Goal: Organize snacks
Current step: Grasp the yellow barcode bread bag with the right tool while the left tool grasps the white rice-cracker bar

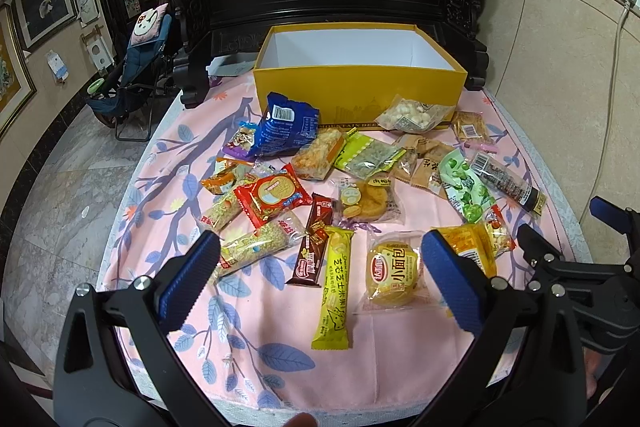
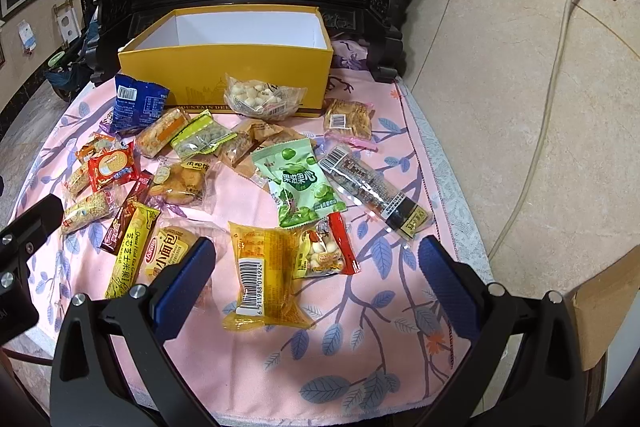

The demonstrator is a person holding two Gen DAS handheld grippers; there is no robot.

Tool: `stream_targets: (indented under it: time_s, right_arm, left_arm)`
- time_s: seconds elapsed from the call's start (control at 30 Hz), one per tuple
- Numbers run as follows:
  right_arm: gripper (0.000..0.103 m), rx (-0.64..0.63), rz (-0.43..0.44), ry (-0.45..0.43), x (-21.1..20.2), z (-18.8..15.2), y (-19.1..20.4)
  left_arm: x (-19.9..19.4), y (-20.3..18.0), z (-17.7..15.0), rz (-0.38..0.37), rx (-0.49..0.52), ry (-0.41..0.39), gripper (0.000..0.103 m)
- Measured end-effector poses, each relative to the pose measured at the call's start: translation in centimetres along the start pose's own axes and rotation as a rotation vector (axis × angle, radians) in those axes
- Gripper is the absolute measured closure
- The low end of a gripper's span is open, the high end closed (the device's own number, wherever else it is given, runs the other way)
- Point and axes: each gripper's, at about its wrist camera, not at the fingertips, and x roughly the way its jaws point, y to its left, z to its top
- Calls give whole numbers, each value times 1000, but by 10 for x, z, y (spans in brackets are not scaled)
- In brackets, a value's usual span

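Both tools hover over the near edge of the pink cloth (image 2: 360, 347) with fingers spread wide and holding nothing. Between the left gripper (image 1: 320, 283) fingers, just beyond their tips, lie the long yellow rice-cracker bar (image 1: 335, 287) and the small bread packet (image 1: 394, 273). Ahead of the right gripper (image 2: 316, 285) lies the orange barcode packet (image 2: 264, 277), and the open yellow box (image 2: 224, 67) stands at the far side behind the scattered snacks.
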Motion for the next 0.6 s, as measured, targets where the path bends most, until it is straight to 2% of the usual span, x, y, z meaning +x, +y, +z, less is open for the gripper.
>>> stream_targets:
  time_s: [0.13, 0.3, 0.37, 0.47, 0.6]
  right_arm:
    - [1, 21, 63, 21, 7, 10, -24]
    - [1, 143, 190, 83, 22, 12, -54]
    - [1, 130, 229, 121, 29, 7, -45]
    - [1, 56, 228, 204, 47, -12, -15]
    - [1, 97, 257, 265, 70, -37, 1]
  left_arm:
    - [1, 20, 3, 36, -43, -10, 2]
    - [14, 62, 4, 88, -155, 25, 2]
    - [23, 78, 1, 95, -186, 53, 2]
    - [38, 93, -9, 98, -215, 105, 2]
    - [49, 100, -26, 103, -209, 150, 2]
